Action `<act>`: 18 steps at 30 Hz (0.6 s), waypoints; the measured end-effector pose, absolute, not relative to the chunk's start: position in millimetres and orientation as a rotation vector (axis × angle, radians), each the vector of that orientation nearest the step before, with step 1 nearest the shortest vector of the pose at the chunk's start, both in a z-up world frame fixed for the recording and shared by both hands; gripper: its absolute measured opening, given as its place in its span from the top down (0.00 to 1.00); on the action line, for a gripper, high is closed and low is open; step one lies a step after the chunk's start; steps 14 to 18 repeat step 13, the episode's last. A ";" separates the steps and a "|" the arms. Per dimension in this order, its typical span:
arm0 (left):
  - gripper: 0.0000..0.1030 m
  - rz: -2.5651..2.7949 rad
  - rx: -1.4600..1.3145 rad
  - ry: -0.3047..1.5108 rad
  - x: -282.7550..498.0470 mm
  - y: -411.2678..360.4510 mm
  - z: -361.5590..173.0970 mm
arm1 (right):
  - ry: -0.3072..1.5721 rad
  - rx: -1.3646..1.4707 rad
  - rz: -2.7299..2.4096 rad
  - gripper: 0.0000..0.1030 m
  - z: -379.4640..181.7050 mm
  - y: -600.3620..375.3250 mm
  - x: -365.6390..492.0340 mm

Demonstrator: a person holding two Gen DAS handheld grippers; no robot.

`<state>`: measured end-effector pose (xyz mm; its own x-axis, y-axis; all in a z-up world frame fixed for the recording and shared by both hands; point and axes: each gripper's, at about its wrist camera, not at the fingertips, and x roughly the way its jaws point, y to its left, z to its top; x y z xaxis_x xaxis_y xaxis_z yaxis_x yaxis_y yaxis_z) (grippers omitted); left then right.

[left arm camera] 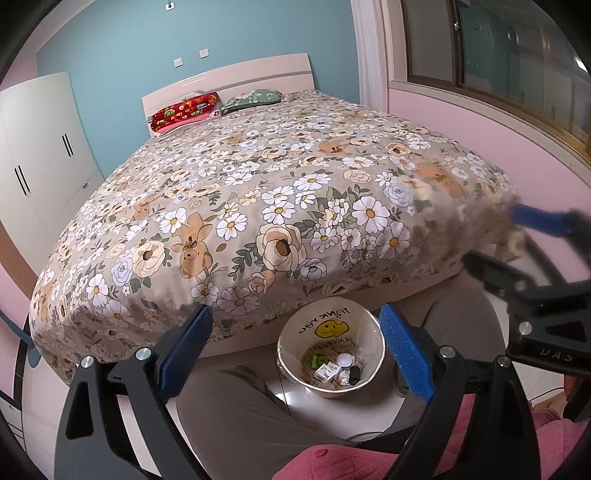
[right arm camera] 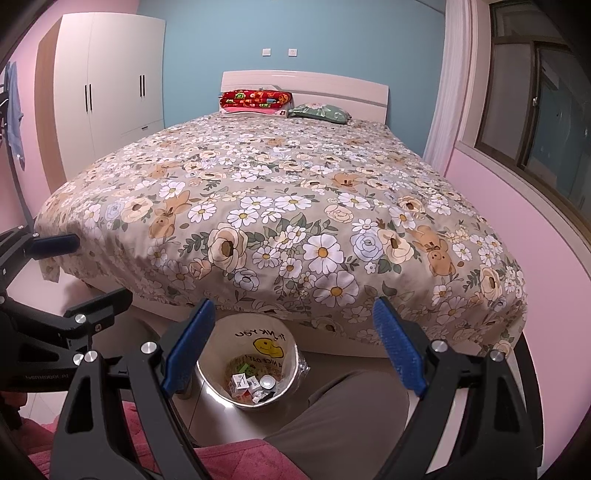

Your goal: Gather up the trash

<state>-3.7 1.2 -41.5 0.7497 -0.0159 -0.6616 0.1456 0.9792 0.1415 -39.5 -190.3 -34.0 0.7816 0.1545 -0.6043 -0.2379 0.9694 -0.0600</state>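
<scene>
Printed cotton-like bedspread (right arm camera: 280,206), matt, softly creased, glossy white lacquered headboard (right arm camera: 303,83), glossy floor tiles (left arm camera: 295,398), bin (left arm camera: 288,365) lined with thin shiny plastic bag, grippers' rough blue pads (right arm camera: 397,347), matt black plastic arms, bright metal screws.

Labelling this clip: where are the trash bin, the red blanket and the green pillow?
trash bin (left arm camera: 284,345): left wrist view, inner wall.
red blanket (right arm camera: 255,98): right wrist view, top fold.
green pillow (right arm camera: 319,112): right wrist view, middle.

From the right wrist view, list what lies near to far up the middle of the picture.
Trash bin on the floor → floral bedspread → red folded blanket and green pillow → white headboard → blue wall.
</scene>
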 end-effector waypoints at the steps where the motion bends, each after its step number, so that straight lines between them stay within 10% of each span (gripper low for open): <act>1: 0.10 -0.089 0.189 0.717 -4.2 1.5 -41.6 | 0.642 -0.136 0.214 0.17 -33.9 -190.3 -39.7; 18: 0.10 -0.086 0.176 0.705 -6.5 3.7 -39.6 | 0.646 -0.137 0.218 0.17 -34.3 -191.8 -39.0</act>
